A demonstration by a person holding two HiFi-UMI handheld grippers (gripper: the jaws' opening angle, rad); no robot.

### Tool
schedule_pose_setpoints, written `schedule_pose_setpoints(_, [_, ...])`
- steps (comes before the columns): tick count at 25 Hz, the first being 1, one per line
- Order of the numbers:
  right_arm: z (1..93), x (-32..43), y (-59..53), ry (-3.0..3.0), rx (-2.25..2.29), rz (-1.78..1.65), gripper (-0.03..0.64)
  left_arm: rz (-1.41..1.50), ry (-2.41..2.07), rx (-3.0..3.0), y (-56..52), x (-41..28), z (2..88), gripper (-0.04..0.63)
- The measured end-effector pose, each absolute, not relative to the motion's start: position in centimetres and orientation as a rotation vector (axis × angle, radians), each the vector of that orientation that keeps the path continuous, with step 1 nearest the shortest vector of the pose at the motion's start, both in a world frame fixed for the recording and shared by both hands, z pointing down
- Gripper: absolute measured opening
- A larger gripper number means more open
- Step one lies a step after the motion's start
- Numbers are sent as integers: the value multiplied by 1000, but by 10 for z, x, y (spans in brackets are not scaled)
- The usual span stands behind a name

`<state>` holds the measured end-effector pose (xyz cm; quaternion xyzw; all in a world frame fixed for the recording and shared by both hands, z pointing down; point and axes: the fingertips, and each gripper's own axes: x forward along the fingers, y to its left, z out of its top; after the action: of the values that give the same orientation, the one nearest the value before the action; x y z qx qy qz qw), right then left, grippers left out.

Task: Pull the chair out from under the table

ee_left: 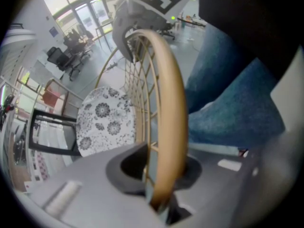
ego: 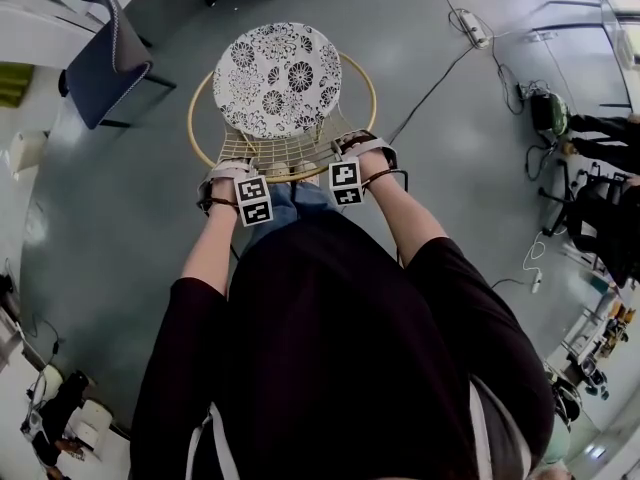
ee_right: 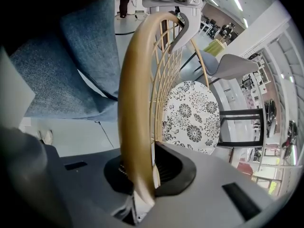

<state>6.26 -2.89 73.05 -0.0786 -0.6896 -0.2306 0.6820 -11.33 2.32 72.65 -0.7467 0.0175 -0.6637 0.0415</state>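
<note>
Grey floor, frame centre — chair (ego: 278,80) rim clamped in left gripper (ego: 232,173) and right gripper (ego: 360,148) jaws; best pulled evenly, level — no twisting.

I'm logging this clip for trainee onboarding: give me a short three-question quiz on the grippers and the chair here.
1. True or false: the left gripper and right gripper are both shut on the backrest rim.
2. The seat cushion is: A plain grey; B black-and-white floral; C red striped.
3. Fill in: in the head view, the grey chair stands to the seat cushion's ___.
Key: 1 true; 2 B; 3 left.
</note>
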Motion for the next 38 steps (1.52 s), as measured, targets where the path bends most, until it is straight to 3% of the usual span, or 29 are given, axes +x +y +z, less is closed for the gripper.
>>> schedule_pose_setpoints(4, [733,62,-29,-1569,-172,-473,44,-2030,61,-2321,22,-112,728,89])
schedule_pose_setpoints(7, [731,63,-23,-1614,-158,-404,143,-2028,80,-2400,26,-108,725,229])
schedule_pose_setpoints(14, [693,81,-37,-1676,-49,-398,169,-1929,140,-2541,14,-117,688,233])
schedule_pose_setpoints(19, [661,98,-56,-1634,-25,-434,142,-1980,122,-2544,8,-146,655,164])
schedule_pose_setpoints(21, [648,95,-68,-1631,10,-473,73,-1999,195,-2487,-6,-159,643,63])
schedule_pose_setpoints(27, [597,65,-112,-1681,211,-540,25,-1892,527,-2469,-64,-161,591,9])
schedule_pose_setpoints(31, [536,34,-143,-1827,517,-528,21,-1625,888,-2514,-103,-152,539,8])
schedule_pose_setpoints(38, [424,1,-171,-2213,1074,-317,21,-907,1422,-2573,-139,-126,431,8])
